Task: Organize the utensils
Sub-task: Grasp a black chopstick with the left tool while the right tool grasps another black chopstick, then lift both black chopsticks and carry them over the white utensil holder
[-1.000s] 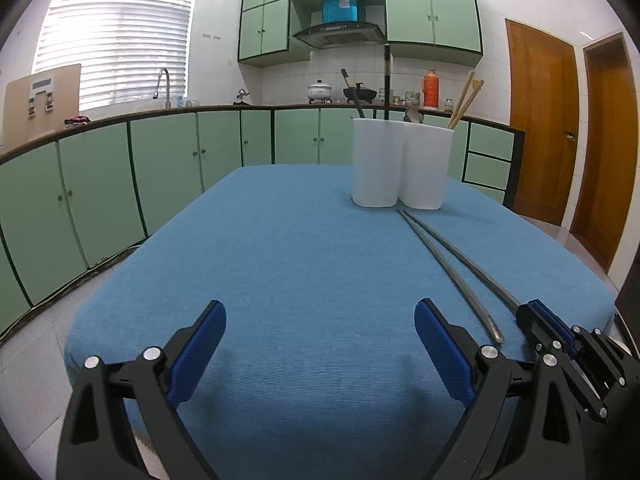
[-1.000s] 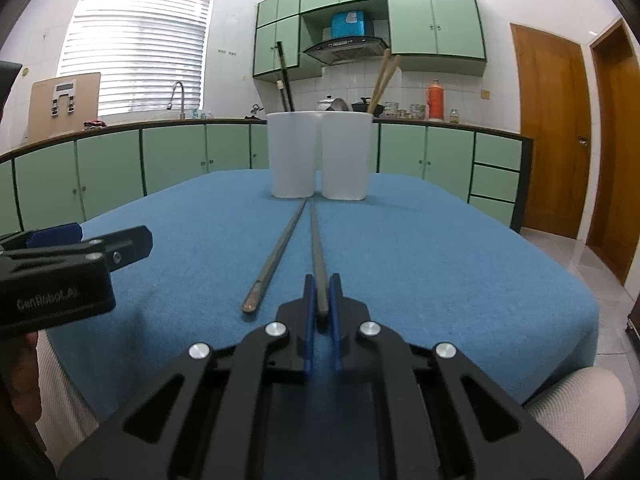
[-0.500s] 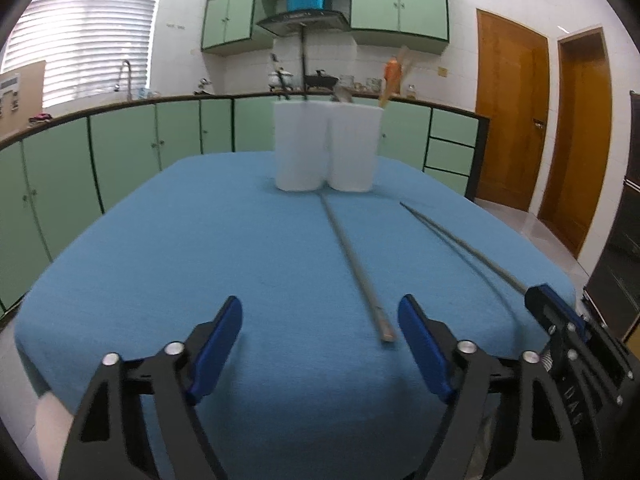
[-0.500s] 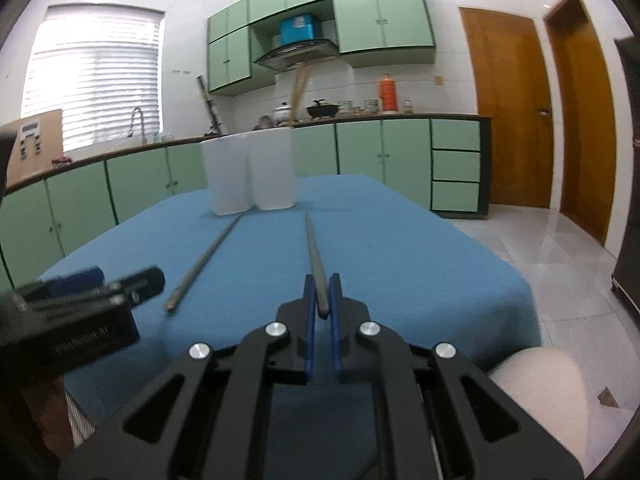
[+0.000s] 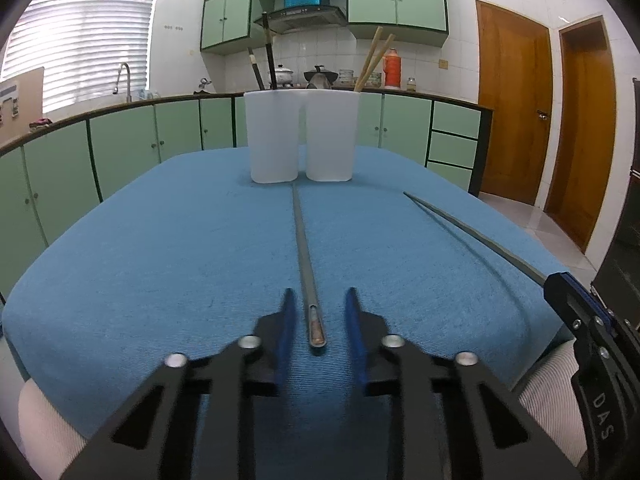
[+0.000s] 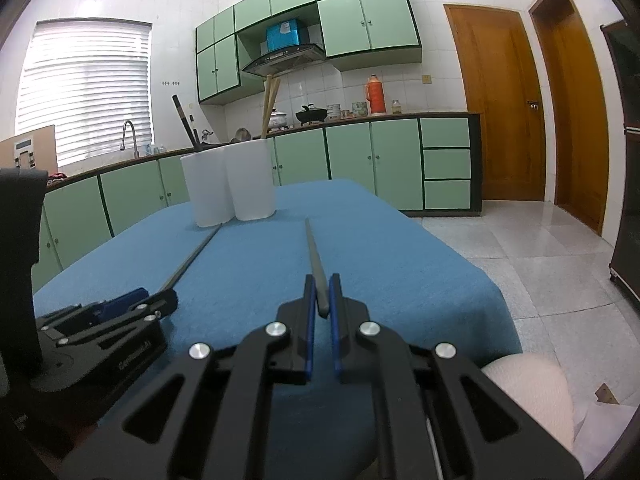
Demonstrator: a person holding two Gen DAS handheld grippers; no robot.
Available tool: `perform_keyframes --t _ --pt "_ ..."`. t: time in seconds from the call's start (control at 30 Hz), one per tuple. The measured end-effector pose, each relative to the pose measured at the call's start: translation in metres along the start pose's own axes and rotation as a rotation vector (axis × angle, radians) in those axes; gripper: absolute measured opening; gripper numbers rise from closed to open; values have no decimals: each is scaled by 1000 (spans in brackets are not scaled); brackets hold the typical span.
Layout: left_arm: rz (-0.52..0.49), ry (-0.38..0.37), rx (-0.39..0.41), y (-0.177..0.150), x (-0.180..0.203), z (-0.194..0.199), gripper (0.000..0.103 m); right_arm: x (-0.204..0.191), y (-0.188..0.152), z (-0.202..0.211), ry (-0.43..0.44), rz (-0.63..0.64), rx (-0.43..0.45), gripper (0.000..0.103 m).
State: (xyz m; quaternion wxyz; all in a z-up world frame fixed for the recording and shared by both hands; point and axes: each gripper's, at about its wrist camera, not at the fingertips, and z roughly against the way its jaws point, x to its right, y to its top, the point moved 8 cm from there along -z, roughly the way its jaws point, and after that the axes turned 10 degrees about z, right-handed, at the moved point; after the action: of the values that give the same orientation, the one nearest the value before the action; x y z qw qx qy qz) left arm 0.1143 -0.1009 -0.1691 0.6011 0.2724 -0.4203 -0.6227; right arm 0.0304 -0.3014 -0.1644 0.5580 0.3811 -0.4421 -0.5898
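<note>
- since a second ago the left hand-held gripper (image 5: 318, 322) has narrowed from wide open to straddle the near end of a grey chopstick (image 5: 304, 248) lying on the blue desk (image 5: 160, 248), jaws not yet touching it
- right hand-held gripper (image 6: 322, 300) stays clenched on the other chopstick (image 6: 314, 256), raised off the desk, tip towards two white holders (image 6: 230, 184)

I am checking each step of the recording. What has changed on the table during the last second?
The right claw, shut on one grey chopstick, has carried it off to the right, away from its partner. The left claw has moved over the second chopstick, which lies on the blue cloth, and has narrowed around its near end without clamping it. The two white holders stayed in place.
</note>
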Motion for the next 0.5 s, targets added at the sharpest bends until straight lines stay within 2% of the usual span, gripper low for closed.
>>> perform_keyframes --t 0.07,0.5 --pt "-2 5 0 -1 1 1 11 4 0 1 -3 -8 0 6" --pt "5 25 2 2 -1 6 8 5 6 2 -10 12 14 6"
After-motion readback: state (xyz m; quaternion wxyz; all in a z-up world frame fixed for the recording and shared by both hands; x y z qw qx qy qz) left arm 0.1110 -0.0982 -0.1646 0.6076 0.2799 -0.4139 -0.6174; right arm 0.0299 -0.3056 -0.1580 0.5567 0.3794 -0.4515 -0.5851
